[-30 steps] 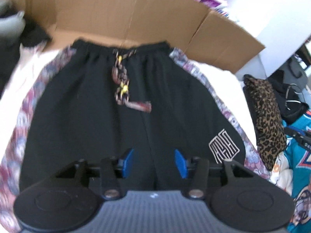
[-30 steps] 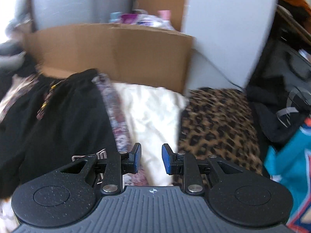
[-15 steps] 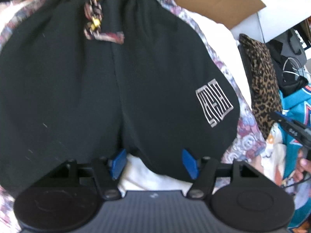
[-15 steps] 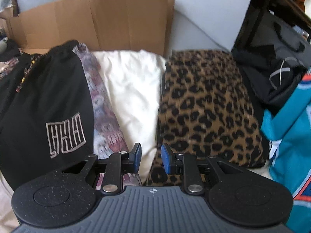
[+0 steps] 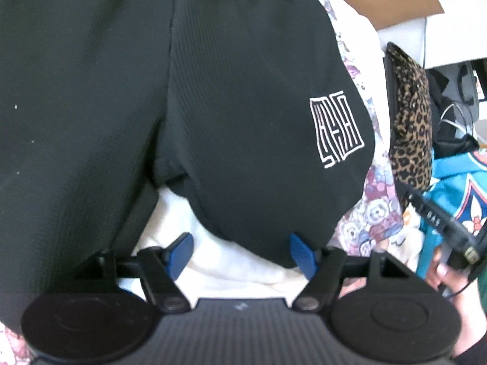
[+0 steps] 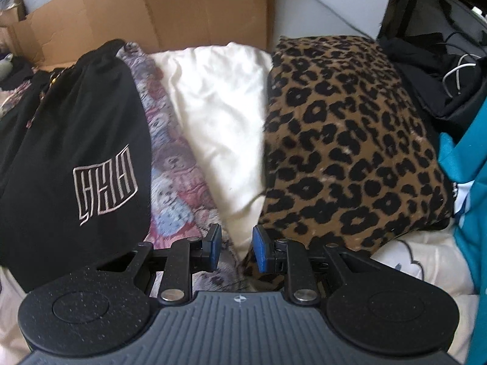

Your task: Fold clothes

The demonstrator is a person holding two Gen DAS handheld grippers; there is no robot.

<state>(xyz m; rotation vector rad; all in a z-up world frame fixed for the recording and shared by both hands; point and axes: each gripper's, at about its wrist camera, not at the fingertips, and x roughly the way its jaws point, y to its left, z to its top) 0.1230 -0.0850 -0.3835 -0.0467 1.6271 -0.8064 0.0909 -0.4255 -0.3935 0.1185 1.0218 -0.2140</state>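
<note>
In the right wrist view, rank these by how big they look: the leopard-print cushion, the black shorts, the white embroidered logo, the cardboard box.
1. Leopard-print cushion
2. Black shorts and cardboard box: too alike to rank; both are cut off or partly hidden, and the shorts lie nearer the camera.
3. White embroidered logo, clearly smallest.

In your right wrist view the shorts (image 6: 76, 140) sat left of frame on the printed cloth (image 6: 179, 170); sheet (image 6: 219, 103) centre, pillow (image 6: 347, 140) to its right, cardboard box (image 6: 170, 12) behind them along the top.
</note>
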